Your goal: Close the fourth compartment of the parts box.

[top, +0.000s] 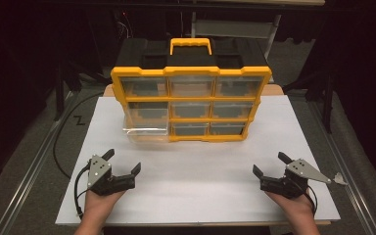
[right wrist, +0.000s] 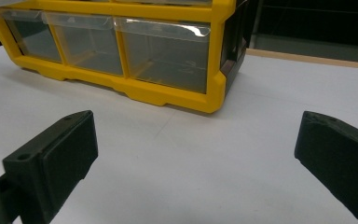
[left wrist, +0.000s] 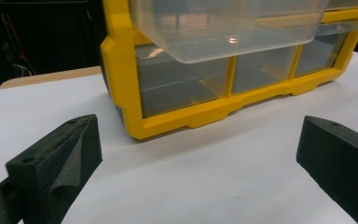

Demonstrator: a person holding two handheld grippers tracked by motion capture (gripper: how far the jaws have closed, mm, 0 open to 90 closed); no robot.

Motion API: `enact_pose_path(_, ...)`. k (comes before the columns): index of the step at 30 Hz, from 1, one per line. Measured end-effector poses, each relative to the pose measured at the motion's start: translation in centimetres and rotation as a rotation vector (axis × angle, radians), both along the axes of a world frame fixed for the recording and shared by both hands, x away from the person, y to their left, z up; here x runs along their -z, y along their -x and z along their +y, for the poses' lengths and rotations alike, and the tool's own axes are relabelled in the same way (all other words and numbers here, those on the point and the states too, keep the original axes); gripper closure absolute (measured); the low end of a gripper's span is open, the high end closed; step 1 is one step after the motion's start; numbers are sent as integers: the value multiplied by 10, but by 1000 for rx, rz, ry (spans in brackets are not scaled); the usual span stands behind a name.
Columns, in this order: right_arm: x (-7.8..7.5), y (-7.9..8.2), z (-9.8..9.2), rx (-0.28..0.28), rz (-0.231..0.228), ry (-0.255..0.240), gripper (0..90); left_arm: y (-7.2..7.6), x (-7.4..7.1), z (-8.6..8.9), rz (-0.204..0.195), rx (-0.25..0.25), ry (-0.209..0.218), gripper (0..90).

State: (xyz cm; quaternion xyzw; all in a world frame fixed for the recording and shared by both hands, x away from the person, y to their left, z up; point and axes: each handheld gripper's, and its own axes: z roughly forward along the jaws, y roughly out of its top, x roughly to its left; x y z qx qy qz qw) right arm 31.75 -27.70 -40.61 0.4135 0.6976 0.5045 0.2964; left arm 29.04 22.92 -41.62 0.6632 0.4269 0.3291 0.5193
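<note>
High view | organizer [top: 191, 93] far edge (1 drawer [top: 146, 131] out) | both jaws wide, near edge

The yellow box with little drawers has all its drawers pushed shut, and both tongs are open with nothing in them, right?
Not quite. One clear drawer on the yellow box sticks out, as the high view and left gripper view show. The rest holds: the left tongs and right tongs are open with nothing in them.

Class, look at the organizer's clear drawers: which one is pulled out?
The left drawer of the middle row on the yellow organizer. It juts forward beyond the frame, overhanging the drawer below, while every other drawer sits flush.
</note>
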Motion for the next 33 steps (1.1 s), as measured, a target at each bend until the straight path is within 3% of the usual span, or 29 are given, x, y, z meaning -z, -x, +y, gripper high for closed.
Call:
enact_pose_path(10,1,-1,1,5,-5,10,6,1,0,-2,-2,1,16,6)
enact_pose_path(13,2,-2,1,8,3,9,6,1,0,-3,-5,9,-2,6)
enact_pose_path(33,5,-4,2,-6,25,34,6,1,0,-3,-8,13,-2,8)
